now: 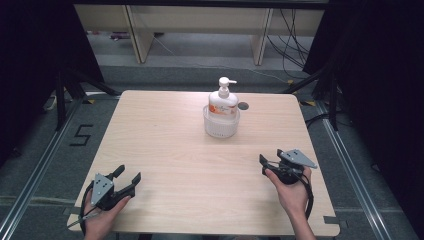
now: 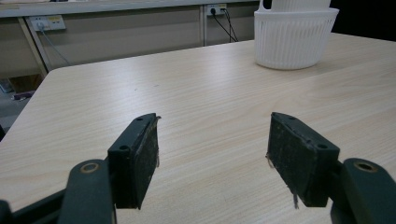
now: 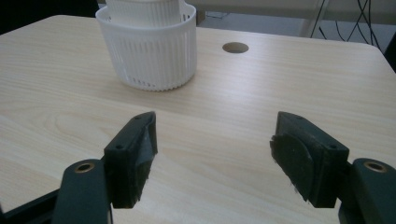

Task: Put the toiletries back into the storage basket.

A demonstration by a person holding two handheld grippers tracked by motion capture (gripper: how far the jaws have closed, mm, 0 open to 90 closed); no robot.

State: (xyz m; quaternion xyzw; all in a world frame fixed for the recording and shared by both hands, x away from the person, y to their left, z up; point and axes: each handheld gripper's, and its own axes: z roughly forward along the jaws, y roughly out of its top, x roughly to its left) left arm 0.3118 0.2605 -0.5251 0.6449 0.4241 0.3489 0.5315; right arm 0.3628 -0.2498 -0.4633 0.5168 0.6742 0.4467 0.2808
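Observation:
A white pump bottle (image 1: 223,101) with an orange label stands upright inside a round white ribbed basket (image 1: 221,126) at the far middle of the wooden table (image 1: 170,150). My left gripper (image 1: 128,177) rests at the near left corner, held by a hand, open with nothing between its pads. Low over the near right of the table, my right gripper (image 1: 267,163) is open and empty too. From the left gripper (image 2: 212,154) the basket (image 2: 294,39) lies far ahead to the right. From the right gripper (image 3: 212,154) the basket (image 3: 149,51) sits ahead to the left.
A round cable hole (image 1: 243,105) pierces the table just right of the basket, also seen as the hole (image 3: 235,47). Beyond the far edge stand pale bench legs (image 1: 140,35) and loose cables (image 1: 292,45). Dark curtains flank both sides.

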